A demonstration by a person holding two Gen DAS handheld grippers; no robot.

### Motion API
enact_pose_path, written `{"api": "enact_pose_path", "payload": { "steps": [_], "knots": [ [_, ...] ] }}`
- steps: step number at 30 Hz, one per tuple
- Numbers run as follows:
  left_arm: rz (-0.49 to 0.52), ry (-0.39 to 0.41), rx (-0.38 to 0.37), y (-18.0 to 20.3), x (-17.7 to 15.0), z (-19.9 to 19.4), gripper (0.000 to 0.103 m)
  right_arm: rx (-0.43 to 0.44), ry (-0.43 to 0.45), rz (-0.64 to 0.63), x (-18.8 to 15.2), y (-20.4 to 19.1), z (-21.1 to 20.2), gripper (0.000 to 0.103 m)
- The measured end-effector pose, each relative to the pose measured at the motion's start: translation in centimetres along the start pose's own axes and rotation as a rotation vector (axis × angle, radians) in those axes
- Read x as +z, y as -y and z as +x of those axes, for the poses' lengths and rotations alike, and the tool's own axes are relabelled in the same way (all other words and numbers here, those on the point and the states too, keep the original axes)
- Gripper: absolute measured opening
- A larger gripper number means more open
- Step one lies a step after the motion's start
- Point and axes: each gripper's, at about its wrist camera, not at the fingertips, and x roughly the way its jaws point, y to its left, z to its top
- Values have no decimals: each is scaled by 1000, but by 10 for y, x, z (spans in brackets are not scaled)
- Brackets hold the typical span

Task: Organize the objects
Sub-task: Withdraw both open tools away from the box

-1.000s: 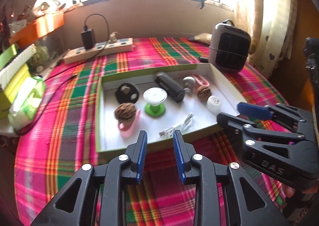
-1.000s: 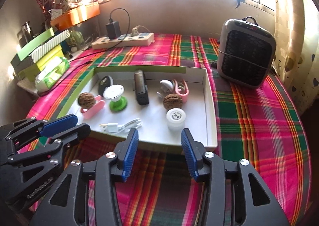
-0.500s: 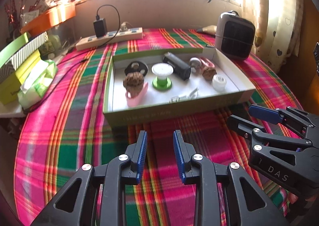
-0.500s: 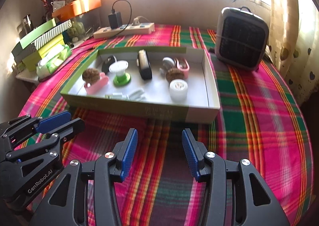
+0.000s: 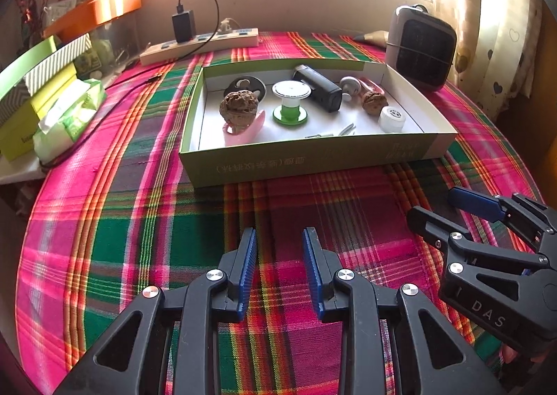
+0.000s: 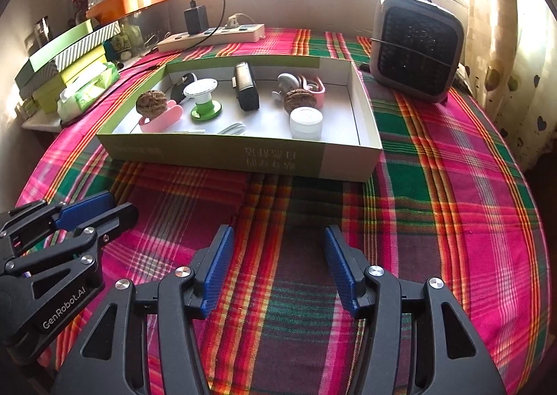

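Observation:
A shallow green-and-white box [image 5: 313, 160] [image 6: 243, 156] stands on the plaid tablecloth. In it lie a walnut on a pink holder [image 5: 239, 109], a green-and-white spool [image 5: 290, 101] [image 6: 203, 97], a black block [image 5: 318, 88] [image 6: 246, 90], a second walnut [image 5: 374, 102] [image 6: 299, 99], a white cap [image 5: 391, 119] [image 6: 306, 121] and a white cable [image 6: 231, 128]. My left gripper [image 5: 279, 268] [image 6: 94, 208] is open and empty, well short of the box. My right gripper [image 6: 276, 268] [image 5: 442, 207] is open and empty beside it.
A grey fan heater [image 6: 416, 47] [image 5: 419, 47] stands right of the box. A power strip with a black charger [image 5: 200, 43] lies behind it. Green boxes and a tissue pack [image 5: 66, 116] sit at the left edge. An orange tray [image 6: 132, 0] is on the sill.
Both grippers have drawn back toward the near table edge and lower; the box now looks farther away. Both stay open and empty.

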Motion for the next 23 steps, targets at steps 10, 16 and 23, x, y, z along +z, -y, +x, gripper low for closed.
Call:
{"api": "enact_pose_path", "payload": {
  "steps": [10, 16, 23],
  "knots": [
    [-13, 5, -3, 2, -1, 1, 31, -5, 0, 1, -1, 0, 0, 59],
    [-19, 6, -6, 1, -1, 1, 32, -5, -1, -1, -1, -1, 1, 60],
    [-20, 6, -7, 2, -1, 1, 32, -5, -1, 0, -1, 0, 1, 61]
  ]
}}
